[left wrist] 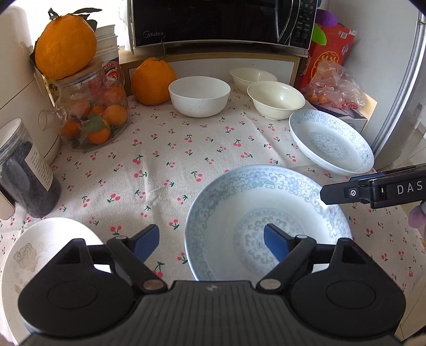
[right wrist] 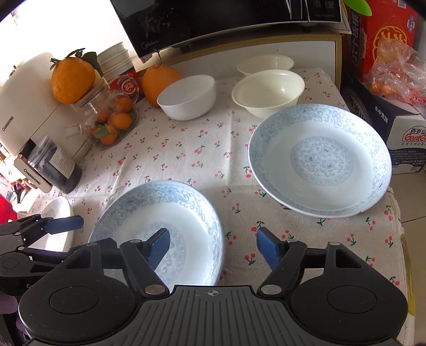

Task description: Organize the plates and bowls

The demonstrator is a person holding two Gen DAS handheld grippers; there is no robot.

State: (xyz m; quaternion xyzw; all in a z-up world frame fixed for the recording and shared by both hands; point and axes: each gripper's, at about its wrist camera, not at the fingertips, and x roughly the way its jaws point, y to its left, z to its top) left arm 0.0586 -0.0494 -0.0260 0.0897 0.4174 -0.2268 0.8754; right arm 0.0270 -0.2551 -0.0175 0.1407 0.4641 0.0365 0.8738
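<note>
Both tongs stood released: left gripper [left wrist: 211,241] straddled the near blue plate's [left wrist: 266,213] left rim, right gripper [right wrist: 213,244] its right rim; the second blue plate [right wrist: 319,159] lay beyond, nearer the right.

Tablecloth [left wrist: 165,165]: woven cloth, matt, slightly coarse, creased, printed with cherries. Blue-patterned plates [left wrist: 266,221] [right wrist: 319,159]: glazed ceramic, glossy, smooth. White bowl [left wrist: 199,95]: smooth, near-matt sheen. Cream bowls [left wrist: 275,99]: smooth, soft satin, look like plastic or melamine. Gripper bodies [left wrist: 213,306]: black matt plastic, ribbed top; pivot pins bare metal; finger pads [left wrist: 274,241] blue, matt, rubbery. Jar [left wrist: 95,111]: clear glass, glossy. Microwave [left wrist: 221,21]: glossy black front. Bag [left wrist: 332,85]: thin crinkled clear plastic. Box [right wrist: 407,133]: printed cardboard.
</note>
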